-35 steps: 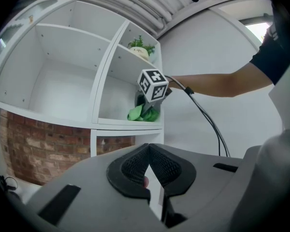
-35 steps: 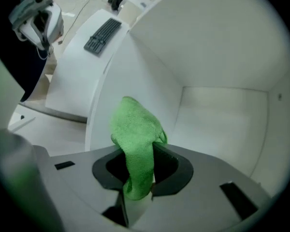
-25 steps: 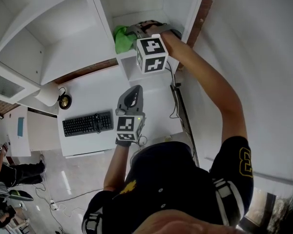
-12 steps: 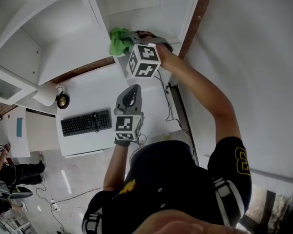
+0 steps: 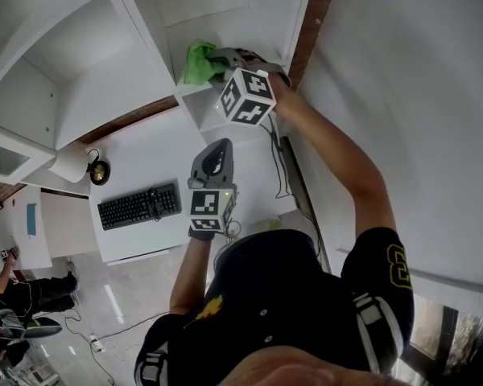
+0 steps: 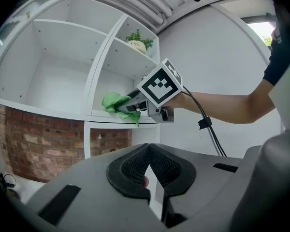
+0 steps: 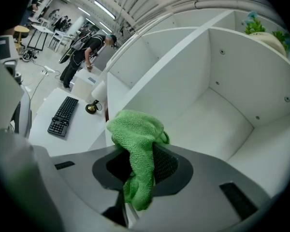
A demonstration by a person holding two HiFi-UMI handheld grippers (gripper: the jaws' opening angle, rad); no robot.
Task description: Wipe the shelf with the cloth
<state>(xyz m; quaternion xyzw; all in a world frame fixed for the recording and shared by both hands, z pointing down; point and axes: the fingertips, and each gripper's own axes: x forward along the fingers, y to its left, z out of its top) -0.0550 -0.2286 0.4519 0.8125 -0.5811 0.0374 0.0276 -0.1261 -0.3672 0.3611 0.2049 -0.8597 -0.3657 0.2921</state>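
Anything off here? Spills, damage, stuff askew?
Nothing stands out. The right gripper is shut on the green cloth near the front edge of a white shelf compartment, with a loose tail hanging below its fingers. The left gripper is shut and empty. No spills or damage are visible.

A white counter (image 5: pixel 145 163) stands against a red-brick wall (image 6: pixel 38 139), under a white shelf unit (image 5: pixel 88 95) of open compartments. On the counter lies a black keyboard (image 5: pixel 139 205); nearer the brick sit a paper roll (image 5: pixel 68 161) and a small brass-coloured object (image 5: pixel 97 170). A plain white wall (image 5: pixel 410 95) rises at the counter's right. Beyond its front edge, glossy pale floor (image 5: pixel 105 296) carries loose cables (image 5: pixel 88 340). Strip lights (image 7: pixel 106 8) line the ceiling, and daylight enters a window (image 6: pixel 263 30).
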